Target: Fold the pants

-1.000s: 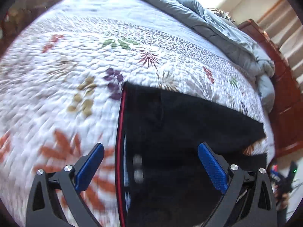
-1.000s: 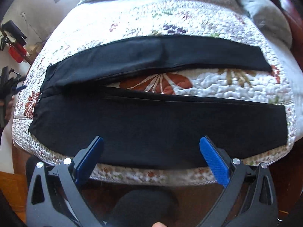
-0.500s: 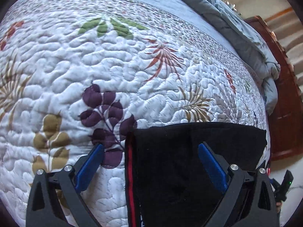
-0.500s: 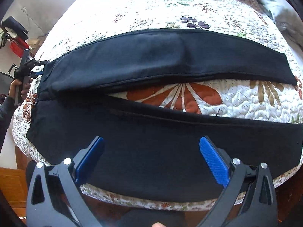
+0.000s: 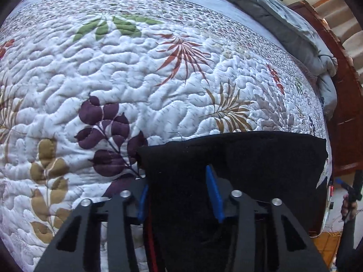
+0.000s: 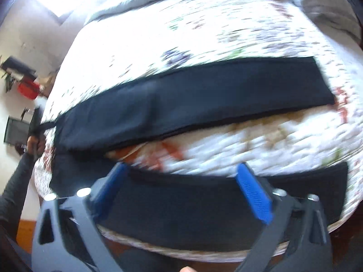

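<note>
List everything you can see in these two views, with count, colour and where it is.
pants: one, black, red stripe at waist, spread on the quilt, legs apart
quilt: one, white with leaf prints, covering the bed
duvet: one, grey-blue, bunched along the far side
bed frame: one, reddish wood, beyond the duvet
left gripper: blue pads, closing around the pants' waist corner
right gripper: blue pads, open, over the near leg
</note>
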`<state>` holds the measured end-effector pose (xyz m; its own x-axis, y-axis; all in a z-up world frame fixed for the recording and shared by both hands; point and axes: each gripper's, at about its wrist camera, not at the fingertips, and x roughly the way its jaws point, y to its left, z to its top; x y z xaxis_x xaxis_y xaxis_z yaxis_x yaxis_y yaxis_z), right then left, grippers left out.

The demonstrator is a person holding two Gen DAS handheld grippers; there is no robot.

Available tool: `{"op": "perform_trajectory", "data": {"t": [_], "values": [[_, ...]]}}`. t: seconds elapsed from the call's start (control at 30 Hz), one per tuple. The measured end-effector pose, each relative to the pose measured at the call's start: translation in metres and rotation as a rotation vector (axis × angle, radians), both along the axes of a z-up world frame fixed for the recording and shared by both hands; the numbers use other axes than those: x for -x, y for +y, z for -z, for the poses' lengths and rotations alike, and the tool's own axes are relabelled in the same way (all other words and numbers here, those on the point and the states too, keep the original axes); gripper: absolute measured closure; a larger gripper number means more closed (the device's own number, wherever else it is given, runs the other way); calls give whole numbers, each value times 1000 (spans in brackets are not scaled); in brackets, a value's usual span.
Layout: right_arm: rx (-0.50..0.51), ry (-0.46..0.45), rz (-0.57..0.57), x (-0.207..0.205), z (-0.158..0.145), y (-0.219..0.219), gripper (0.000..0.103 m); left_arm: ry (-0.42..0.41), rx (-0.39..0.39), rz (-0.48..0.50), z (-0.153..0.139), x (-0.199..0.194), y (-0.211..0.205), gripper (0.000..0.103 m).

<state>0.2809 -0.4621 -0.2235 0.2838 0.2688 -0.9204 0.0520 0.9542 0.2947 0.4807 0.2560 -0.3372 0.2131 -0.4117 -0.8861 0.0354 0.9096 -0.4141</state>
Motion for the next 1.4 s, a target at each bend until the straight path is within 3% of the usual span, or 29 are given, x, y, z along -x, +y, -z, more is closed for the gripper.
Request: {"op": "perform_trajectory", "data": {"t": [0.03,0.07,0.17,0.4,0.6,0.73,0.83,0.93,1.0,1.03,1.1,1.17,1.4], "values": [[-4,16,14,-8,2,-18,61,3,-1,-7,0,0,1,67],[-18,37,40,-19,5,-45,64,4,0,-11,-1,1,2,68],[22,54,90,-53,14,-111,39,11,-15,-18,-1,1,2,71],[-8,87,191,-136,57,-222,39,51,-27,-57,4,-5,1,69],[-74,108,115,-167,81,-247,35,56,-42,-86,5,-6,-7,62],[-133,138,-33,-170,88,-234,30,44,-67,-88,1,-3,-12,62],[-150,133,-75,-165,89,-229,32,39,-79,-79,-1,-1,-13,63],[-193,126,-42,-165,90,-241,43,56,-83,-114,3,-6,-10,65],[-197,123,-39,-163,88,-245,59,56,-120,-106,0,-7,-15,67],[-186,125,-42,-161,86,-245,64,56,-135,-105,-1,-7,-16,73],[-171,119,-39,-157,81,-250,85,52,-144,-111,-6,-5,-15,82],[-168,98,-38,-156,74,-251,93,39,-151,-122,-13,-2,-14,86],[-97,50,-67,-140,37,-237,96,-12,-179,-138,-47,10,-19,90]]}}
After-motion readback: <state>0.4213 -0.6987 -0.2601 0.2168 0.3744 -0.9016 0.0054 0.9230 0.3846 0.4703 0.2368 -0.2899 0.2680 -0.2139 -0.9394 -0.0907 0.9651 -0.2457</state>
